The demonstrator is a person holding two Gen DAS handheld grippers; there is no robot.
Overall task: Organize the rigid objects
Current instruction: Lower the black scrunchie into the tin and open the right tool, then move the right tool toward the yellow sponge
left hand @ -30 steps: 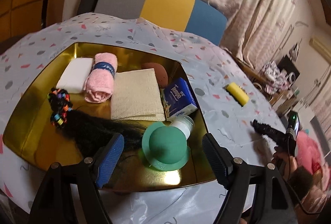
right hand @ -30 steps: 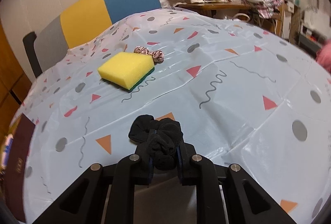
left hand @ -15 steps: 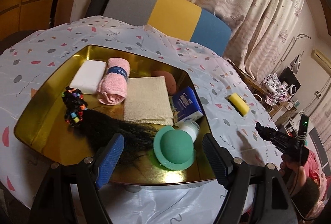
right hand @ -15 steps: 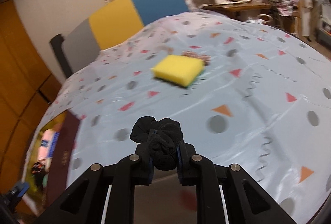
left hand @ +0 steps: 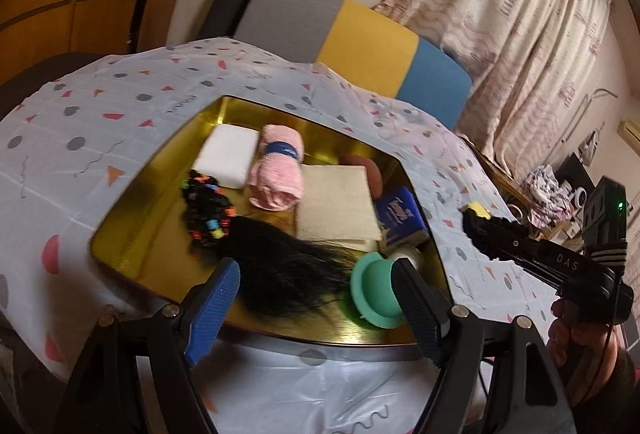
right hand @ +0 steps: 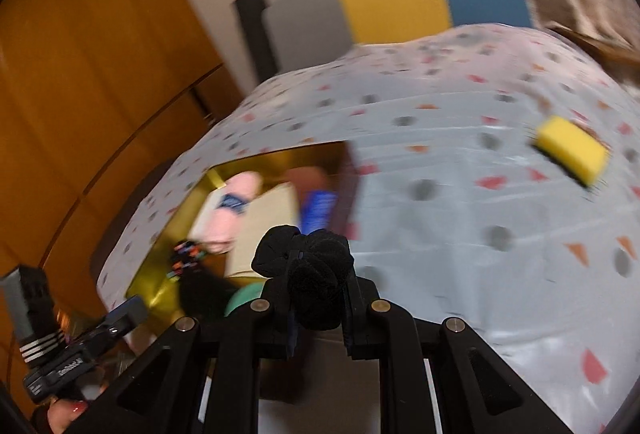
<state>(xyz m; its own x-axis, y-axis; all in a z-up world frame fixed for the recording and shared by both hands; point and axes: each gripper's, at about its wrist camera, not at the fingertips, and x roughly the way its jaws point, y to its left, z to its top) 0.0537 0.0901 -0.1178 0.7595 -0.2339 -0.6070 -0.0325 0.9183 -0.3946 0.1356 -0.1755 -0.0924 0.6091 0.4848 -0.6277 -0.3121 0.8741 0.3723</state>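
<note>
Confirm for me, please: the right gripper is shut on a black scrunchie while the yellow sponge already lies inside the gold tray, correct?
Not quite. The right gripper is shut on the black scrunchie, but the yellow sponge lies on the tablecloth, outside the gold tray, as the right wrist view shows.

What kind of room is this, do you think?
Most likely a lived-in room at home: patterned curtains hang behind, a colour-block chair stands at a table under a confetti-print tablecloth, and a gold tray holds household bits.
</note>
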